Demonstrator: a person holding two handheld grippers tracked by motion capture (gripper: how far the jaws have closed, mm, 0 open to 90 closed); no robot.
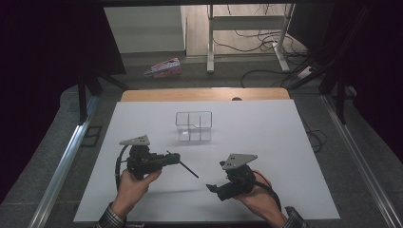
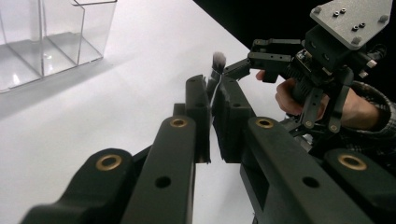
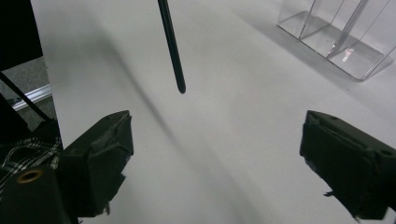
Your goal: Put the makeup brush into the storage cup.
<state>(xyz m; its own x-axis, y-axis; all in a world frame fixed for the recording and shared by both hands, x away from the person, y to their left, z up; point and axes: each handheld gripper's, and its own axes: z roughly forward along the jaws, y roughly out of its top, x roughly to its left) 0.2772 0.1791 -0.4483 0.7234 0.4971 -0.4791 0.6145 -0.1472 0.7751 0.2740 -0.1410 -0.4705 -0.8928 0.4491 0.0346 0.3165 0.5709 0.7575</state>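
A thin black brush is clamped in the left gripper, lifted above the table near its front edge. The right gripper is released, nothing between its jaws. The handover appears done; dropping the brush into the clear organizer, mid-table, is left.

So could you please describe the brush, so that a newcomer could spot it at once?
On the white table, find the left gripper, near the clear organizer. Shut in it is the brush: a thin black stick angled toward the open right gripper, the one slender thing there.
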